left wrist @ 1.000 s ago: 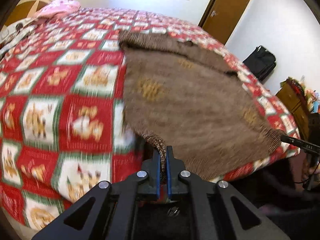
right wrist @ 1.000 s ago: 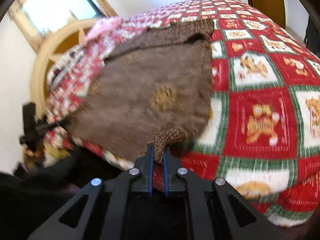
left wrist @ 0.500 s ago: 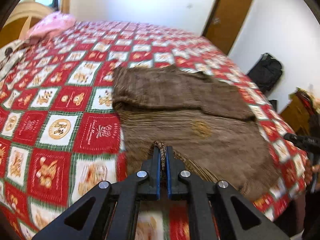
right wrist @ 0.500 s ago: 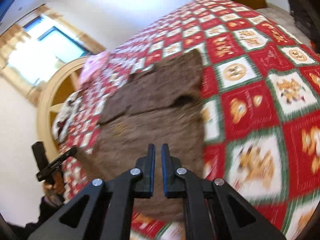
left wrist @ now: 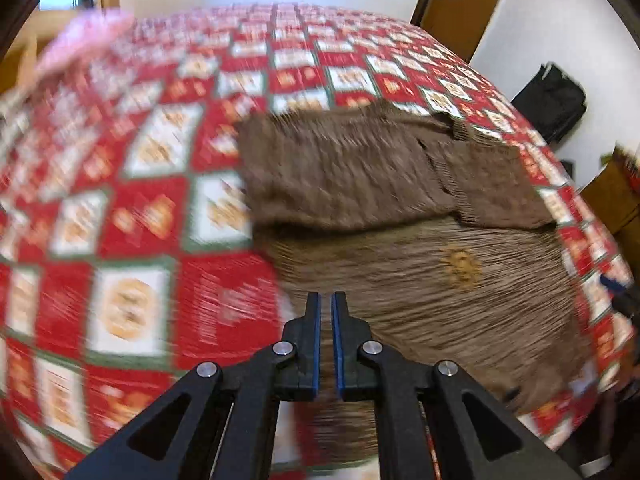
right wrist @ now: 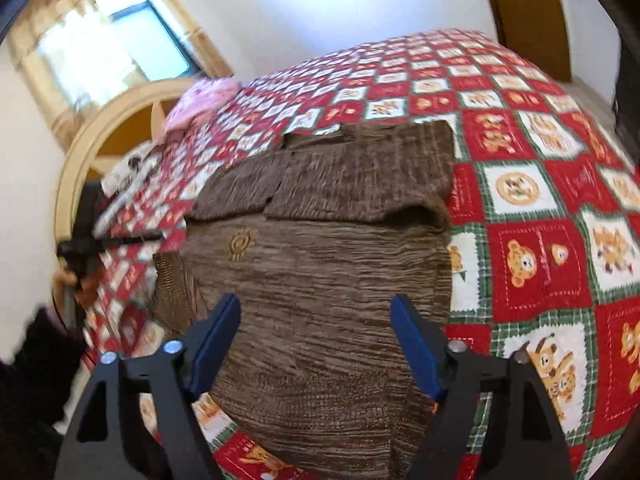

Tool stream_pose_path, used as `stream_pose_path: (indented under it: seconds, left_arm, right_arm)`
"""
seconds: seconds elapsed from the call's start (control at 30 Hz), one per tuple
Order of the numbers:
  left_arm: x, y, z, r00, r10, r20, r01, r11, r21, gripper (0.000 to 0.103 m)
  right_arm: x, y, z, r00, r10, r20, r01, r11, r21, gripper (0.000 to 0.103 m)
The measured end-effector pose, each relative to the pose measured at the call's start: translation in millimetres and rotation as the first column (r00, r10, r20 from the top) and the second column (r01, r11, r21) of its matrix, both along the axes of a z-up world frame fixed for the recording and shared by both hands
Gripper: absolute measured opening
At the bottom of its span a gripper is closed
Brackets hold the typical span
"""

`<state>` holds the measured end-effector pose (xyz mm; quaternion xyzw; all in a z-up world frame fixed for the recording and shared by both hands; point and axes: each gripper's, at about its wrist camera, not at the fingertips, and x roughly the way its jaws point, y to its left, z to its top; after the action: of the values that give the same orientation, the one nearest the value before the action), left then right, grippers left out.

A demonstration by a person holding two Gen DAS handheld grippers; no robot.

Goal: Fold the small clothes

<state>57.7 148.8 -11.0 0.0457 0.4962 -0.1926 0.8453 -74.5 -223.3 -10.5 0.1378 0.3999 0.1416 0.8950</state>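
A brown knit sweater [left wrist: 400, 216] with small orange motifs lies flat on the bed, its far part folded over towards me; it also shows in the right wrist view [right wrist: 332, 248]. My left gripper [left wrist: 326, 308] hovers above the sweater's near left edge, jaws nearly together with a thin gap, nothing between them. My right gripper [right wrist: 316, 312] is wide open above the sweater's near part, empty. The left wrist view is blurred by motion.
The bed wears a red, white and green checked quilt [right wrist: 540, 208]. A pink cloth [right wrist: 200, 100] lies at the headboard [right wrist: 92, 152]. A brown door [left wrist: 460, 4] and a black bag [left wrist: 552, 100] stand beyond the bed. The left gripper shows at the bed's side [right wrist: 100, 240].
Both grippers let go of the sweater's hem after laying it down. The right gripper opened wide. The left gripper swung left and lifted away.
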Motion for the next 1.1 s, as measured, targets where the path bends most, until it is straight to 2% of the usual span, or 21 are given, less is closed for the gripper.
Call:
stream_pose_path:
  seconds: [0.1, 0.2, 0.27, 0.33, 0.37, 0.43, 0.53, 0.57, 0.6, 0.63, 0.67, 0.7, 0.73, 0.8, 0.83, 0.9, 0.93, 1.03, 1.1]
  left_arm:
    - [-6, 18, 5, 0.999, -0.011, 0.033, 0.010, 1.000, 0.027, 0.005]
    - [-15, 33, -1, 0.999, -0.005, 0.044, 0.003, 0.999, 0.054, 0.005]
    - [-24, 37, -7, 0.999, -0.007, 0.048, 0.004, 0.998, 0.069, 0.005]
    - [-35, 41, -14, 0.999, -0.001, 0.049, -0.002, 0.997, 0.073, 0.005]
    - [-40, 43, -16, 0.999, 0.005, 0.051, -0.009, 0.998, 0.070, 0.005]
    - [-47, 46, -19, 0.998, 0.022, 0.055, -0.025, 0.998, 0.058, 0.006]
    - [-55, 50, -17, 0.997, 0.029, 0.067, -0.032, 0.999, 0.036, 0.006]
    - [-56, 51, -17, 0.997, 0.025, 0.070, -0.027, 0.999, 0.032, 0.006]
    - [-57, 51, -16, 0.997, 0.015, 0.074, -0.017, 0.999, 0.029, 0.006]
    - [-57, 51, -16, 0.997, 0.003, 0.077, -0.006, 1.000, 0.028, 0.006]
    - [-57, 51, -15, 0.997, -0.009, 0.080, 0.007, 1.000, 0.027, 0.006]
    - [-57, 49, -16, 0.996, -0.021, 0.081, 0.019, 0.999, 0.027, 0.006]
    - [-57, 47, -16, 0.996, -0.037, 0.081, 0.035, 0.999, 0.026, 0.005]
    - [-54, 40, -19, 0.994, -0.073, 0.078, 0.071, 0.997, 0.025, 0.005]
    - [-54, 37, -20, 0.993, -0.090, 0.076, 0.088, 0.996, 0.024, 0.006]
    - [-52, 28, -22, 0.989, -0.128, 0.072, 0.125, 0.991, 0.036, 0.006]
    - [-50, 24, -21, 0.987, -0.143, 0.073, 0.141, 0.989, 0.037, 0.006]
    - [-46, 15, -14, 0.981, -0.174, 0.083, 0.174, 0.985, 0.010, 0.006]
    - [-41, 13, -3, 0.976, -0.188, 0.108, 0.193, 0.981, -0.034, 0.006]
  right_arm:
    - [6, 30, 3, 0.995, 0.097, -0.006, -0.097, 0.992, -0.086, 0.074]
    - [14, 72, 2, 0.973, 0.232, -0.014, -0.232, 0.969, -0.083, 0.074]
    - [16, 105, -5, 0.946, 0.323, -0.023, -0.323, 0.943, -0.079, 0.074]
    - [19, 143, -18, 0.910, 0.410, -0.059, -0.414, 0.905, -0.094, 0.074]
    - [21, 167, -27, 0.890, 0.449, -0.077, -0.455, 0.879, -0.143, 0.074]
    - [22, 194, -37, 0.880, 0.468, -0.086, -0.474, 0.847, -0.241, 0.074]
    - [27, 227, -55, 0.849, 0.517, -0.106, -0.516, 0.772, -0.372, 0.072]
    - [31, 230, -61, 0.842, 0.523, -0.132, -0.527, 0.744, -0.411, 0.056]
    - [33, 231, -66, 0.841, 0.519, -0.152, -0.528, 0.726, -0.440, 0.027]
    - [40, 226, -68, 0.844, 0.509, -0.167, -0.527, 0.734, -0.429, 0.022]
    - [45, 219, -66, 0.849, 0.500, -0.170, -0.523, 0.754, -0.396, 0.022]
    - [57, 203, -65, 0.870, 0.463, -0.170, -0.493, 0.805, -0.330, 0.022]
    - [64, 192, -63, 0.887, 0.429, -0.168, -0.461, 0.834, -0.303, 0.023]
    - [81, 157, -60, 0.936, 0.319, -0.151, -0.344, 0.919, -0.193, 0.031]
    - [86, 136, -59, 0.955, 0.259, -0.146, -0.278, 0.953, -0.123, 0.031]
    - [86, 112, -58, 0.967, 0.206, -0.151, -0.212, 0.977, -0.025, 0.031]
    - [83, 107, -55, 0.969, 0.196, -0.151, -0.200, 0.980, -0.010, 0.031]
    - [64, 103, -47, 0.972, 0.207, -0.111, -0.213, 0.976, -0.047, 0.033]
    - [56, 107, -44, 0.970, 0.221, -0.105, -0.228, 0.972, -0.063, 0.034]
